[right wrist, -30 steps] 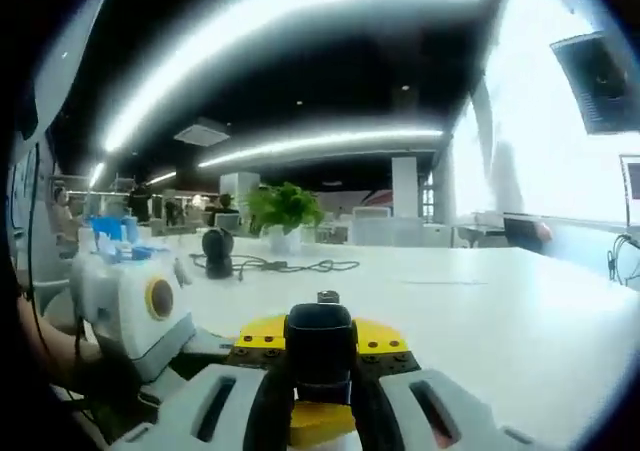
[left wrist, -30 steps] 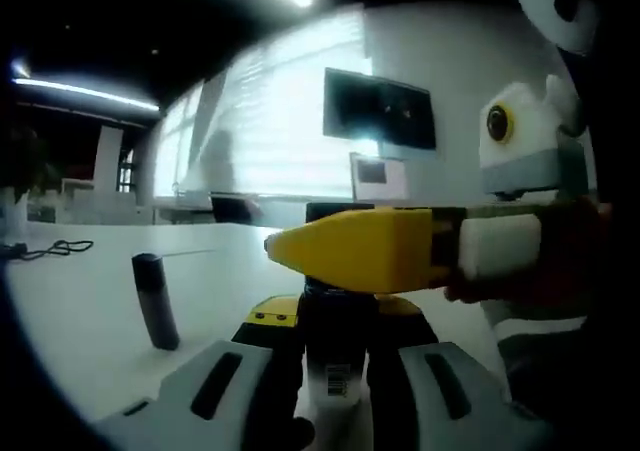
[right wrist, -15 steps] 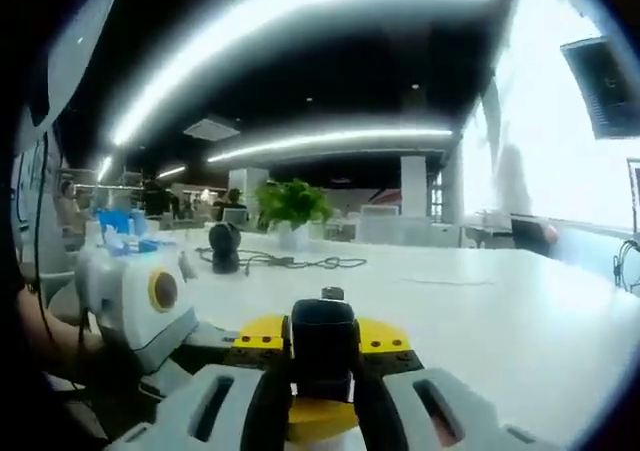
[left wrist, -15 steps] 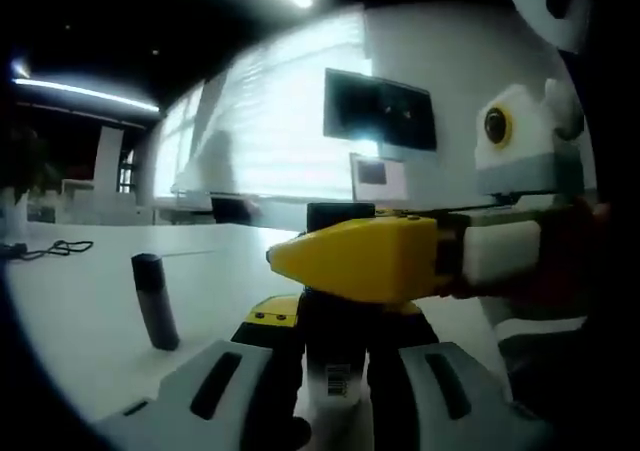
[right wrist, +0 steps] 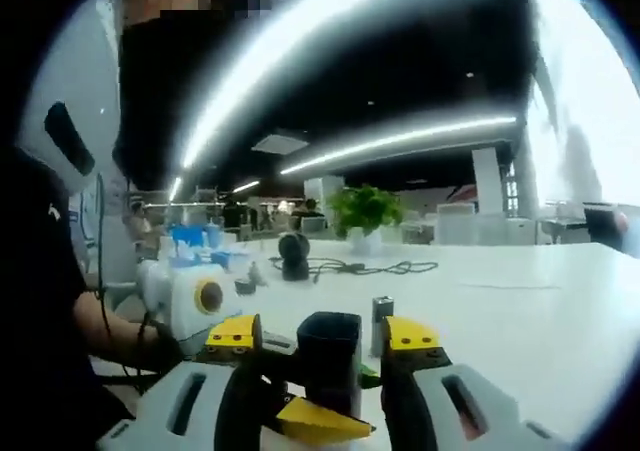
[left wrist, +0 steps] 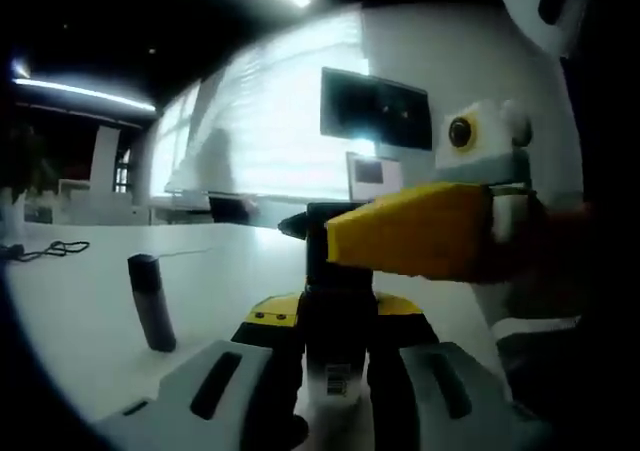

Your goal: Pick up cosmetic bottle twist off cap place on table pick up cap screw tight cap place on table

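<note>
We saw the white table [left wrist: 90, 301] spread out ahead of both grippers. The left gripper [left wrist: 335, 346] stood closed on the cosmetic bottle [left wrist: 338, 311], a dark bottle held upright between its jaws with a barcode label facing us. From the right side of that view the right gripper [left wrist: 415, 243] reached across, its yellow fingers level with the bottle's top; we could not tell whether they touched it.

In the right gripper view, the right gripper [right wrist: 325, 356] had its jaws spread apart, and the dark top of the bottle [right wrist: 330, 356] sat between them with a gap on each side. The left gripper [right wrist: 200, 306] showed to the left of it, in a person's hand.

Left of the left gripper, well apart, a small dark cap [left wrist: 150, 301] stood upright on the table.
</note>
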Tool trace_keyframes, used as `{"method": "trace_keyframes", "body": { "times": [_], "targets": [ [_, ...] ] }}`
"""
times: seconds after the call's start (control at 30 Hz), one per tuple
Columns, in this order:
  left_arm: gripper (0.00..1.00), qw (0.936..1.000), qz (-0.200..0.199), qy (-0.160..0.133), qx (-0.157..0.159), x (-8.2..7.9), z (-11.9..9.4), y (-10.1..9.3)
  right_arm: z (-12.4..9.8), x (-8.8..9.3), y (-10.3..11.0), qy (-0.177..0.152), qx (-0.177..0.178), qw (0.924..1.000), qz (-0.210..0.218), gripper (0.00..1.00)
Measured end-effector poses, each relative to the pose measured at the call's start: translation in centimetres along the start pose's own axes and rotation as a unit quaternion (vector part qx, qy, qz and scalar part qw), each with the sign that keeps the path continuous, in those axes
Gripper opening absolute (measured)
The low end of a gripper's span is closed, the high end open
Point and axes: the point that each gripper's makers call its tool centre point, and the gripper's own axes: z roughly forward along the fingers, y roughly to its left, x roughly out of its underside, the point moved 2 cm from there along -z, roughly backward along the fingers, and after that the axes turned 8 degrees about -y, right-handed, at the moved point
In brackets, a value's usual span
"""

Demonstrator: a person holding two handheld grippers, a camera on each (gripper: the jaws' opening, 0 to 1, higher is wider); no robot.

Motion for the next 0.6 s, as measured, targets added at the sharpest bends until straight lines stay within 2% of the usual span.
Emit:
{"method": "trace_keyframes", "body": {
  "times": [0.03, 0.23, 0.3, 0.37, 0.43, 0.53, 0.6],
  "targets": [
    [0.14, 1.0, -0.003, 0.001, 0.001, 0.0, 0.0, 0.0, -0.2, -0.1, -0.6, -0.001, 0.001, 1.0, -0.003, 0.41],
    [0.14, 0.9999, -0.011, 0.006, 0.003, 0.0, 0.1, 0.0, -0.4, -0.1, -1.2, 0.006, -0.055, 0.9985, 0.003, 0.41],
    [0.14, 0.9998, -0.002, 0.011, 0.013, 0.1, 0.2, -0.2, -0.4, 0.0, -0.7, 0.011, -0.084, 0.9964, -0.003, 0.4],
    [0.14, 0.9996, -0.005, 0.014, 0.023, 0.0, 0.2, -0.2, -0.4, -0.4, 0.0, 0.001, -0.119, 0.9929, -0.008, 0.41],
    [0.14, 0.9993, -0.01, 0.01, 0.035, 0.1, 0.1, -0.3, -0.2, -0.9, 0.4, -0.004, -0.142, 0.9894, 0.032, 0.41],
    [0.14, 0.9987, -0.022, 0.005, 0.046, 0.1, 0.1, -0.3, 0.2, -0.8, -0.1, 0.003, -0.159, 0.9872, 0.013, 0.4],
    [0.14, 0.9984, -0.025, 0.004, 0.05, 0.1, 0.1, -0.4, 0.4, -0.3, 0.0, 0.017, -0.185, 0.9826, -0.003, 0.38]
  ]
}}
